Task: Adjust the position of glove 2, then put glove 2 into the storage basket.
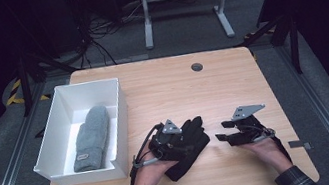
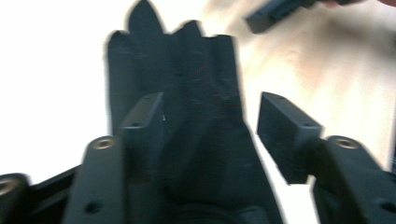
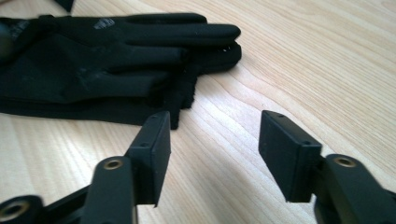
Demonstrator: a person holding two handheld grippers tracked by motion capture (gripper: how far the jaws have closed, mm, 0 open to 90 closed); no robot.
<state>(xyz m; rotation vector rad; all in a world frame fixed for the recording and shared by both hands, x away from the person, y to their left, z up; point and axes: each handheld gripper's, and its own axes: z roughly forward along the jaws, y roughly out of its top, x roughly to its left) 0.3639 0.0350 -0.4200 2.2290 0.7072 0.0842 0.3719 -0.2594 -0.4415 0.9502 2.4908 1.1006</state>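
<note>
Grey mitten [image 1: 91,137] already laid in white box [image 1: 118,97]. Black gloves [image 1: 189,144] left on table [image 1: 212,89], unboxed. Left gripper [image 1: 180,138] and right gripper [image 1: 223,131]: jaws parted about halfway, nothing gripped.

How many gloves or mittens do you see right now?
2, maybe more. A grey mitten lies in the white box; black glove lies on the table, apparently stacked, so another may hide beneath.

high view looks down and forward over whole table [image 1: 221,78]; your two gripper views sit low, very near; all share black glove [image 1: 189,144] [image 2: 187,93] [image 3: 93,60].
</note>
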